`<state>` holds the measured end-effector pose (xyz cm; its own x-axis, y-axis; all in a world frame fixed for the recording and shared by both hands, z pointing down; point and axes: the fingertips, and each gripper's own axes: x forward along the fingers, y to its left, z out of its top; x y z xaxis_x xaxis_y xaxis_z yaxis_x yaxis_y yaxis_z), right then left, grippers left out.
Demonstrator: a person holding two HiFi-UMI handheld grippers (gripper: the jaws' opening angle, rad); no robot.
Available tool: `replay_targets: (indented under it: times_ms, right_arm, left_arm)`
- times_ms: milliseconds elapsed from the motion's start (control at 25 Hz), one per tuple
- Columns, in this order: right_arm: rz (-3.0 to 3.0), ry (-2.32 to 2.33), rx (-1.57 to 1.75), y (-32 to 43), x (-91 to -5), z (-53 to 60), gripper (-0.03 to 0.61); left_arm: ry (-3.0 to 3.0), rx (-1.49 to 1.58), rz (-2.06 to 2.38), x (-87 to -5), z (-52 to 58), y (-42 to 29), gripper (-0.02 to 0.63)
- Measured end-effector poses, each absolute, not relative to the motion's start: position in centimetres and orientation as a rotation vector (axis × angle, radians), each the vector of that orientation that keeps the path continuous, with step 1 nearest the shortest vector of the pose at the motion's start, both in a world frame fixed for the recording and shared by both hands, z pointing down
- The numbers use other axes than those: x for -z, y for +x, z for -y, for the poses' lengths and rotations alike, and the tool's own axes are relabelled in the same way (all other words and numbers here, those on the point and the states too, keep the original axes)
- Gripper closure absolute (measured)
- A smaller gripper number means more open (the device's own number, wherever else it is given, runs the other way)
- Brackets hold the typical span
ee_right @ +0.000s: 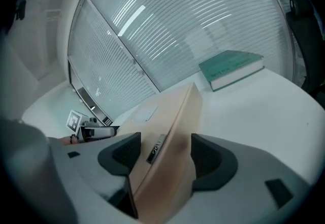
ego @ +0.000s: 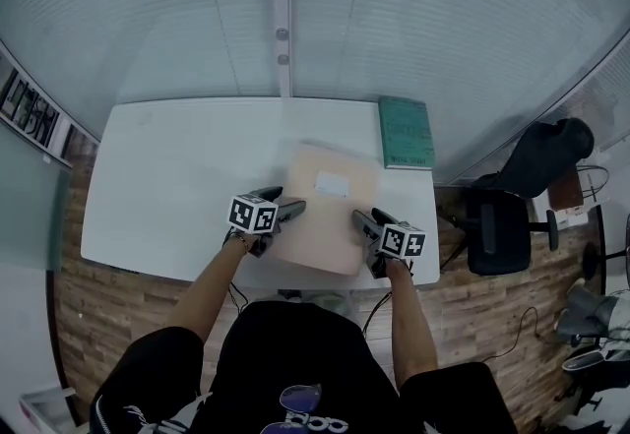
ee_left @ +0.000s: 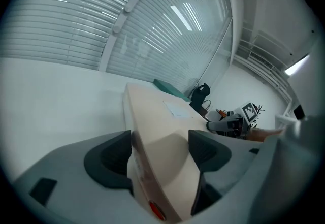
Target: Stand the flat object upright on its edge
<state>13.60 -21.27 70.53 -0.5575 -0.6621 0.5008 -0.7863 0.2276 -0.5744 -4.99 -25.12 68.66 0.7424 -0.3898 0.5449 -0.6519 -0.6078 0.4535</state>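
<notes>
The flat tan cardboard box [ego: 330, 225] is lying flat on the white worktop [ego: 167, 186]; the left gripper [ego: 294, 209] and right gripper [ego: 360, 219] are straddling its side edges, jaws wide, clamping nothing, seemingly lining up to tip it upright.

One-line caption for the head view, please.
On a white table, the left tool and right tool, open, straddle the tan box at its sides; green book beyond.

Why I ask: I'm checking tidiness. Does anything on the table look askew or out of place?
The beige flat box sits skewed, turned against the edges of the white table near its front edge, while the teal book at the far corner lies roughly square. Nothing looks spilled or damaged.
</notes>
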Motion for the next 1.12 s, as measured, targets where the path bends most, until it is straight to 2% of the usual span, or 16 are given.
replay_targets:
  times_ms: [1120]
  right_arm:
    - [2.356,1.379,-1.300,13.2,-70.7,21.4,0.276]
  left_arm:
    - [2.092,-0.389,0.683,-70.3,24.9,-5.2,0.272]
